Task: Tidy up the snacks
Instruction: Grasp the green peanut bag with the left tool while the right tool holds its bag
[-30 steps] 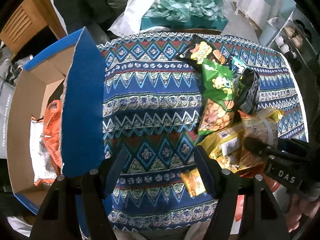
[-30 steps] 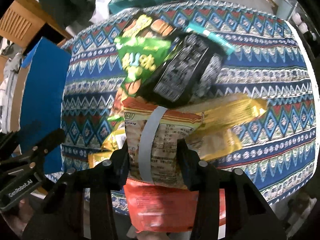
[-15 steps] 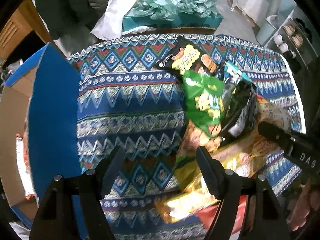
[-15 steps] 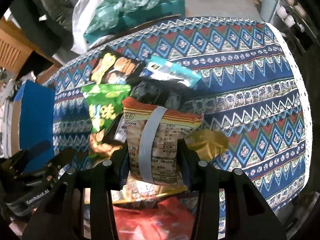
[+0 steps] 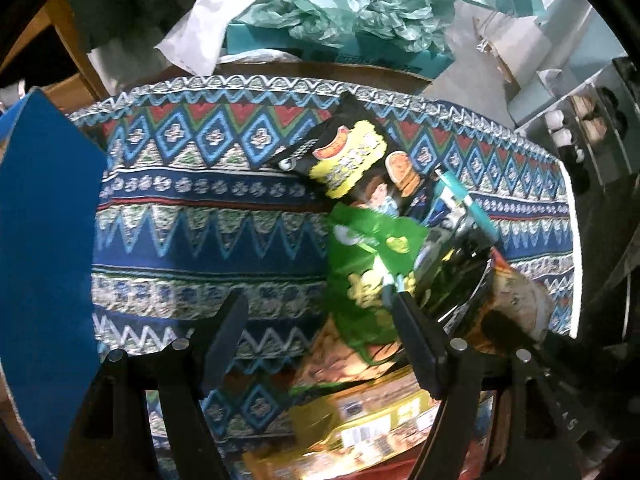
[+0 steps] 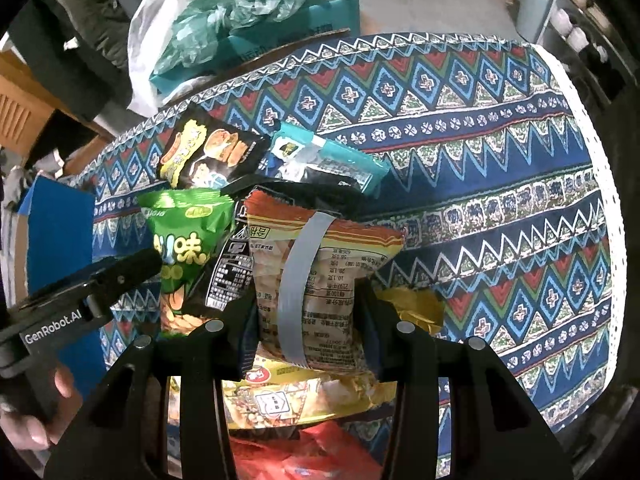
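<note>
- Snack packets (image 5: 372,272) lie heaped on the patterned bench (image 5: 208,216), left wrist view; left hand-held gripper (image 5: 316,340) spread apart, holding nothing, beside blue box flap (image 5: 44,240).
- Right wrist view: right hand-held gripper (image 6: 308,320) clamped on orange snack bag (image 6: 316,280) above the heap.

Snack bags (image 6: 188,248) on patterned tablecloth (image 6: 500,168)

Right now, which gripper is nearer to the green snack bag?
Left. The left gripper hangs open right beside the green snack bag; the right gripper grips the orange packet beyond it.
</note>
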`<state>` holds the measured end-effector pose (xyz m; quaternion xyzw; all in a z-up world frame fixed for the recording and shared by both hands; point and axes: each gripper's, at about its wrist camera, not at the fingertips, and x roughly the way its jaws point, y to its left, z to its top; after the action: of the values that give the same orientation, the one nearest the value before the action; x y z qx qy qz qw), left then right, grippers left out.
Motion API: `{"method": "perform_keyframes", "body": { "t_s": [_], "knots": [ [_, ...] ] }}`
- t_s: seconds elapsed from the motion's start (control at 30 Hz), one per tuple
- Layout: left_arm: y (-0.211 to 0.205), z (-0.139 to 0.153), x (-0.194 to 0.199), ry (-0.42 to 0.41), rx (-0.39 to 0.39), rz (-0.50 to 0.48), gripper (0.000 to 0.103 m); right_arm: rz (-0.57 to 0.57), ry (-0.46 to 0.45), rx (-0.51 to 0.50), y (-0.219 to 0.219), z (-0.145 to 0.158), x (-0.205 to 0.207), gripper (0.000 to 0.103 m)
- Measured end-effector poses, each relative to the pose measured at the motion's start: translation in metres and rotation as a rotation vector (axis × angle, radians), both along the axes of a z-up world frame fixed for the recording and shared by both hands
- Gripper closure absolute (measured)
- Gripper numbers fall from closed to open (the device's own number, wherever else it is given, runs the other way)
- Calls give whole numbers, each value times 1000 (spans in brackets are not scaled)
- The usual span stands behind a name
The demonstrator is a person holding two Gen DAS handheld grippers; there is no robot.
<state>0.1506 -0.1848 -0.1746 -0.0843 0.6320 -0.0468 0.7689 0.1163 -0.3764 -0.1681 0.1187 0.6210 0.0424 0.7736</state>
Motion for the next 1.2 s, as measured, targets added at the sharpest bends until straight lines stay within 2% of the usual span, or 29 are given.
{"method": "perform_keyframes", "body": {
  "t_s": [0.3,0.4,0.7,0.77,0.8,0.9,1.2],
  "knots": [
    [-20,-15,10,20,6,-31,26,-3,3,14,-2,-3,2,61],
    [-25,-23,12,33,16,-45,22,-6,5,20,-3,-3,2,61],
    [-31,-44,10,58,27,-59,22,-12,14,13,-4,-3,1,61],
    [-30,-49,8,72,34,-61,30,-17,17,14,-6,-2,0,61],
    [-31,-51,6,68,41,-73,31,-19,17,15,-6,-2,-1,61],
    [-34,-48,2,40,63,-128,51,-26,16,19,-9,-2,-3,61],
    [-22,-34,-5,0,74,-120,60,-6,-13,3,-3,8,-4,62]
  ]
}}
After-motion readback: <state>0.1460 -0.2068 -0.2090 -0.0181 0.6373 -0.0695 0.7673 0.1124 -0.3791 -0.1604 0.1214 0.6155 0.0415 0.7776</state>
